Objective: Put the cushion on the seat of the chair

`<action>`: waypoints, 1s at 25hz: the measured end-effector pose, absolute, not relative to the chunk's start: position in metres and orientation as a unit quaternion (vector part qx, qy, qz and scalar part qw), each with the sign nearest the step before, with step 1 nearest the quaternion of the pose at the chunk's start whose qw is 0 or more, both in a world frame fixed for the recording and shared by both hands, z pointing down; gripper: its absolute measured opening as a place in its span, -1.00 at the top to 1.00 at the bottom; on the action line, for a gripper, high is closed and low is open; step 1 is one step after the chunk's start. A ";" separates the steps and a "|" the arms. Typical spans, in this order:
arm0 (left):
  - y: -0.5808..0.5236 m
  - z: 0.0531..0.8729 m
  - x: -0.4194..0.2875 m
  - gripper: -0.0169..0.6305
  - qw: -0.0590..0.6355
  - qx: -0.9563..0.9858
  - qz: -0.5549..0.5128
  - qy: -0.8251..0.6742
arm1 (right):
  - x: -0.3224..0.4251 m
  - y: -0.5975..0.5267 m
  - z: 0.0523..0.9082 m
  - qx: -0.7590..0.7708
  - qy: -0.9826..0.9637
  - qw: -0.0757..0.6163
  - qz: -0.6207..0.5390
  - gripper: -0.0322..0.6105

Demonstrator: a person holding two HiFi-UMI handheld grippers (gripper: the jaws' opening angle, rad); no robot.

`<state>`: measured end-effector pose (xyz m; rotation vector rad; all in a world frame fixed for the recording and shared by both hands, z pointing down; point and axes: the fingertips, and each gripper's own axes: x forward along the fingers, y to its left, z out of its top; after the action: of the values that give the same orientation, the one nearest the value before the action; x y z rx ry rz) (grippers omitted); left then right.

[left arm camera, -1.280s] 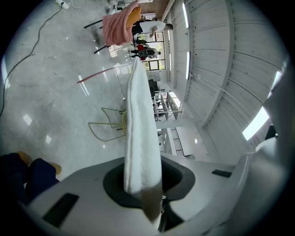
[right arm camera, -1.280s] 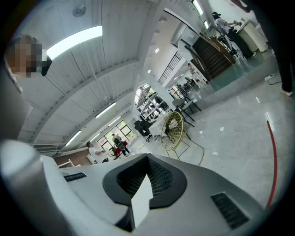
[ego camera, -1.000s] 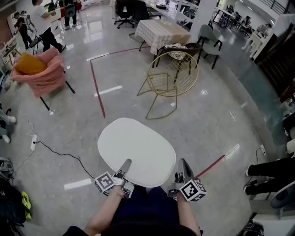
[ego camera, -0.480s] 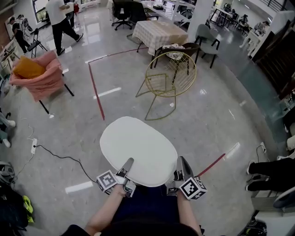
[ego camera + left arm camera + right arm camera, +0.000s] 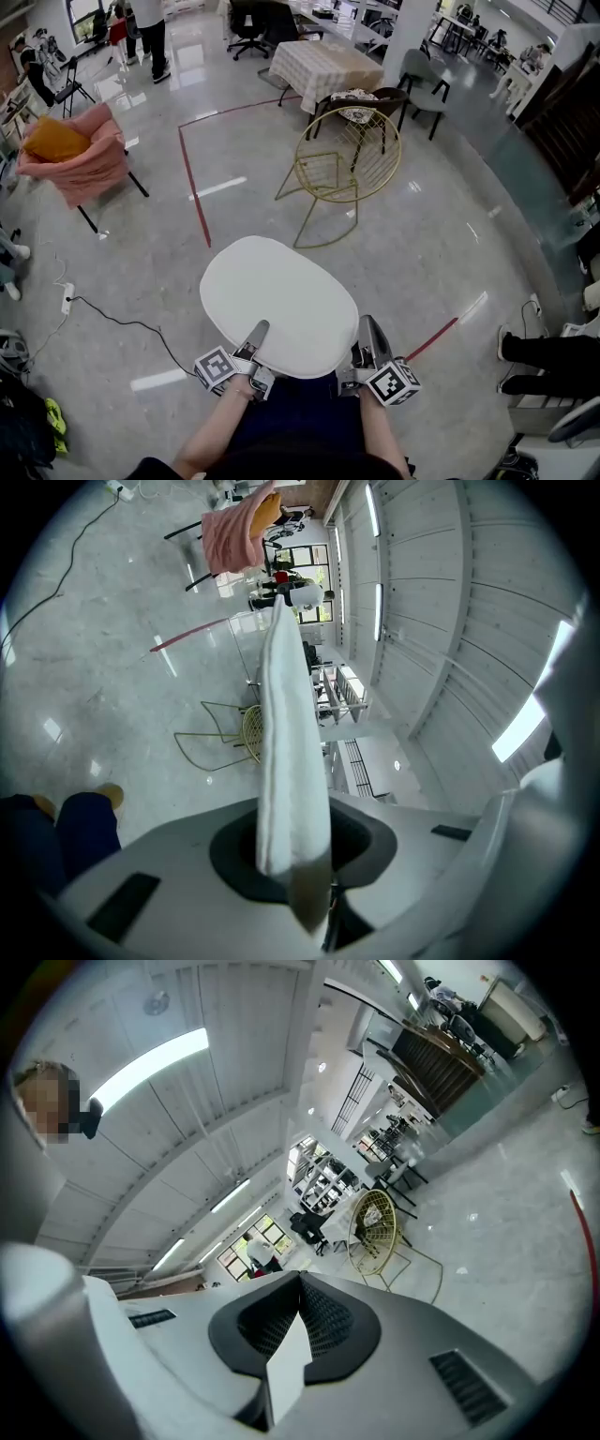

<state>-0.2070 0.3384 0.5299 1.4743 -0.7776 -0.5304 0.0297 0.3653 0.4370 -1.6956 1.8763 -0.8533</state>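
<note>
Left claw [image 5: 254, 335] is clamped on the near edge of the cushion [image 5: 279, 302], and my right claw [image 5: 372, 336] is clamped on the same edge further right. I hold the cushion flat above the floor [image 5: 141, 262]. Well apart beyond it stands the gold wire chair [image 5: 347, 159].

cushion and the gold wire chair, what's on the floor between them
Nothing: the head view shows only bare floor between cushion and chair; the red tape line lies further left.
</note>
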 end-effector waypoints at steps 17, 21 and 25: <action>0.225 0.528 -0.165 0.73 0.636 0.640 -0.255 -0.349 | 0.061 0.241 0.436 -0.577 0.712 0.233 -0.326 0.84; 0.202 0.530 -0.155 0.73 0.634 0.638 -0.260 -0.352 | 0.072 0.214 0.441 -0.575 0.713 0.226 -0.331 0.84; 0.180 0.532 -0.141 0.73 0.634 0.637 -0.263 -0.351 | 0.083 0.192 0.444 -0.571 0.715 0.225 -0.335 0.84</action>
<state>-0.1411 0.1802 0.5325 1.4576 -0.8015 -0.6005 0.0833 0.1919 0.4442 -1.5757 1.9732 -0.9235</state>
